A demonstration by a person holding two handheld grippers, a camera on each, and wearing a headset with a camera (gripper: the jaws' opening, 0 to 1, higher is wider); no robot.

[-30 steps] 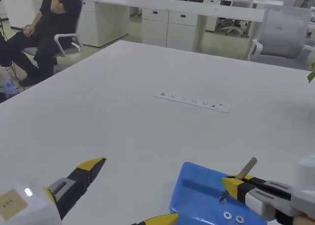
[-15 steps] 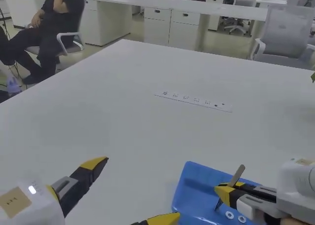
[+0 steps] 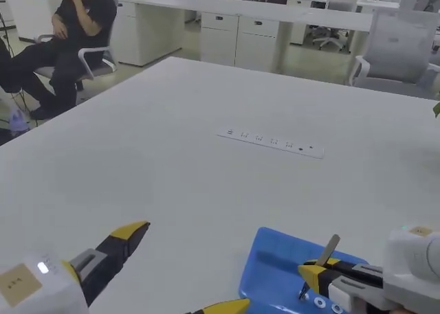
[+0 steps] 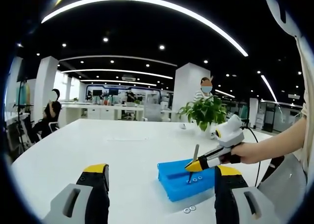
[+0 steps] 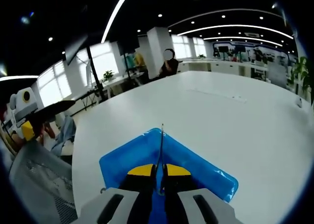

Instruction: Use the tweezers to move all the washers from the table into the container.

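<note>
A blue container (image 3: pixel 271 269) lies on the white table (image 3: pixel 206 176) near its front edge. Two washers (image 3: pixel 319 303) rest inside it. My right gripper (image 3: pixel 309 274) hangs over the container, shut on the metal tweezers (image 3: pixel 329 249), whose tips point down into it. In the right gripper view the tweezers (image 5: pixel 161 143) stick out between the shut jaws over the container (image 5: pixel 201 172). Left of the container, my left gripper (image 3: pixel 175 269) stands open, holding nothing. In the left gripper view two washers (image 4: pixel 188 210) lie on the table in front of the container (image 4: pixel 171 180).
A white power strip (image 3: pixel 270 142) is set in the table's middle. A person sits on a chair (image 3: pixel 65 32) beyond the far left corner. A potted plant (image 4: pixel 203 111) stands at the table's far end. Desks and chairs line the back.
My right gripper has shifted slightly left and down over the container, and the tweezers now stand more upright. The left gripper has stayed in place.
</note>
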